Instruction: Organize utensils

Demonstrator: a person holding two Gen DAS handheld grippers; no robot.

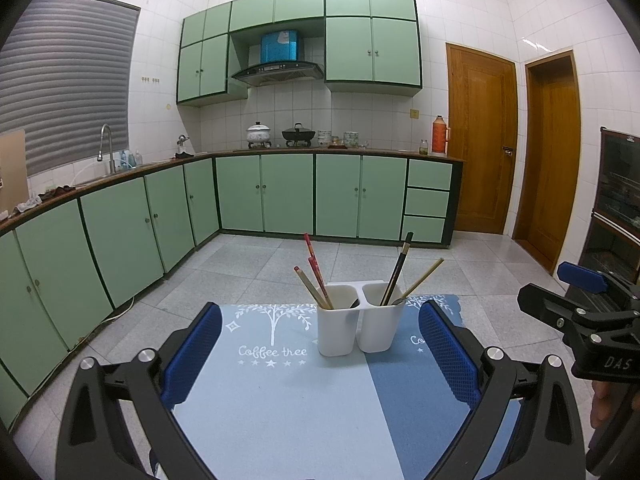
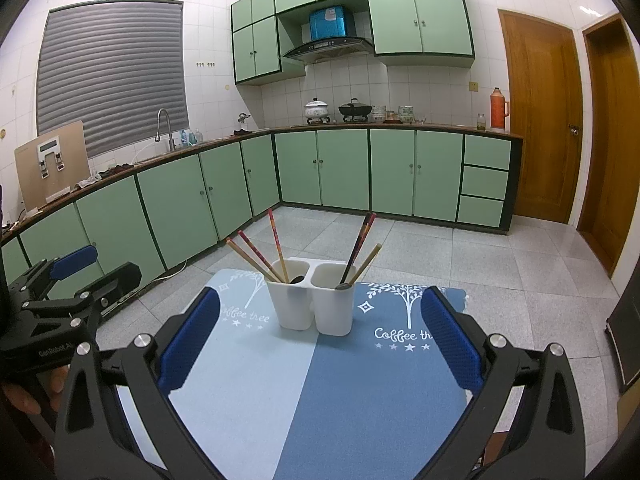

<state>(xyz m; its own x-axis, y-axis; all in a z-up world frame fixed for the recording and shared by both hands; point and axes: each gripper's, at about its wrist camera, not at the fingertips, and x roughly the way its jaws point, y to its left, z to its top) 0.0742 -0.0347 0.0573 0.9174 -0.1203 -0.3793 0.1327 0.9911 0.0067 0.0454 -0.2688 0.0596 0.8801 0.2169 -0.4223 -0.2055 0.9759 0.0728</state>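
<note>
Left wrist view: the left tongs [image 1: 320,348] gape wide and empty over the blue mat [image 1: 280,400]; the white two-cup holder [image 1: 358,320] with chopsticks [image 1: 316,276] stands ahead. Right wrist view: the right tongs [image 2: 320,340] spread wide, empty, the holder between their pads.

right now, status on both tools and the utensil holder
Left tool open, empty. Right tool open, empty. White holder upright on mat, chopsticks in both cups. Nothing in the way.

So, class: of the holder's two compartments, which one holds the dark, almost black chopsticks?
The right compartment: its dark chopsticks lean right beside a pale one. The left compartment holds only red-tipped and tan sticks.
</note>
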